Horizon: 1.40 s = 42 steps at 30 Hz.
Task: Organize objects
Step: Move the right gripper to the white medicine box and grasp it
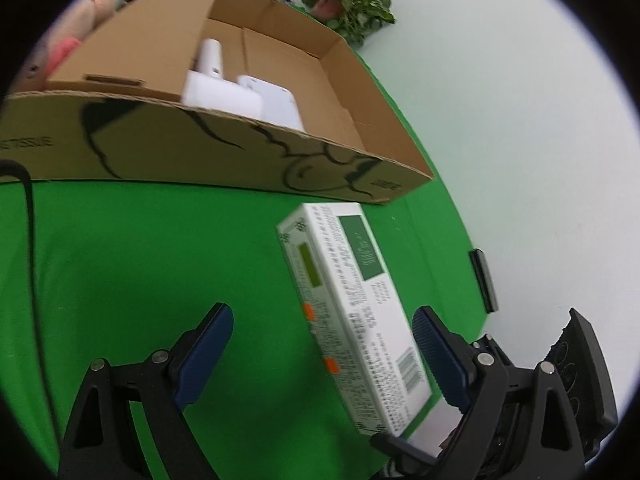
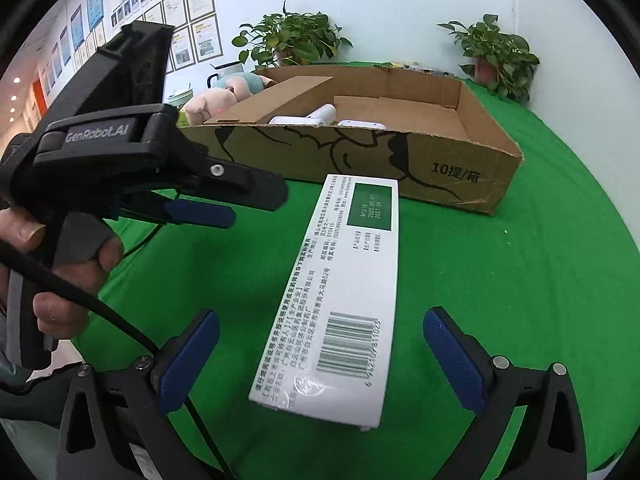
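A long white carton with a green label and a barcode (image 2: 340,300) lies flat on the green cloth (image 2: 500,300), just in front of the cardboard box (image 2: 440,168). My right gripper (image 2: 320,320) is open, its blue pads standing clear on either side of the carton's near end. The left gripper (image 1: 322,314) is open too and tilted; the carton (image 1: 352,300) lies between its fingers, close to the right pad (image 1: 436,356). In the right wrist view the left gripper (image 2: 248,206) hangs at the left, held by a hand (image 2: 60,280). Neither gripper holds anything.
The cardboard box (image 1: 200,160) holds white items (image 1: 224,92) and a folded flap. A pink plush toy (image 2: 216,100) and potted plants (image 2: 496,56) stand behind it. The cloth's edge (image 1: 460,208) curves along the right. A black cable (image 1: 32,240) runs down the left.
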Each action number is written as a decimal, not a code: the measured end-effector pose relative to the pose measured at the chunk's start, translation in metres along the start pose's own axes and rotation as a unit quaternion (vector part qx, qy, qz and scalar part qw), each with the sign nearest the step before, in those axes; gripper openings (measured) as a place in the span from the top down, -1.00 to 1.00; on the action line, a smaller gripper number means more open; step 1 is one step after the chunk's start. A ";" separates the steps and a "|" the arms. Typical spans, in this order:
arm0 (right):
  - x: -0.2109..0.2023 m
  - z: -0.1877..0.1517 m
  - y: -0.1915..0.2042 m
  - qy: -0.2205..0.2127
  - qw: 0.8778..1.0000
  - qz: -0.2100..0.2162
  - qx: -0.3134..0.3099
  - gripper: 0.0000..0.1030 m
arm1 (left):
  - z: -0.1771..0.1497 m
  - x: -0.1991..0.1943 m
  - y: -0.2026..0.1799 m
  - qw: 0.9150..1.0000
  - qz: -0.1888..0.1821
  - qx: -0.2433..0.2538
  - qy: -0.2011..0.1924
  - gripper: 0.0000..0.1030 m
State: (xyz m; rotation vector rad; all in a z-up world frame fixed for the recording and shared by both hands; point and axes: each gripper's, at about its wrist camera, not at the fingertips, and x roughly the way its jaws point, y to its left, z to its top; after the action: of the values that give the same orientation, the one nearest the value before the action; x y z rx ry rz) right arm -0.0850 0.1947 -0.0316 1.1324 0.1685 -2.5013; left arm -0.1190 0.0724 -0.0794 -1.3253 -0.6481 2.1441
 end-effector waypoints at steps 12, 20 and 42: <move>0.002 -0.002 -0.003 0.005 1.000 -0.018 0.004 -0.53 | -0.012 0.031 -0.014 0.998 -0.048 -0.013 0.042 -0.76; 0.001 -0.004 -0.009 0.006 1.000 0.005 0.030 -0.22 | -0.019 0.030 -0.016 0.997 -0.064 -0.023 0.038 -0.70; -0.008 -0.007 -0.022 -0.021 0.994 0.058 0.094 -0.19 | -0.042 0.005 -0.021 0.998 -0.041 -0.037 0.017 0.08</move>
State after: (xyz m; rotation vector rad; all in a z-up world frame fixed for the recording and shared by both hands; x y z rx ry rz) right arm -0.0837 0.2188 -0.0317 1.1260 -0.1451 -2.4746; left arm -0.0783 0.0967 -0.0860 -1.3474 -0.7623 2.0450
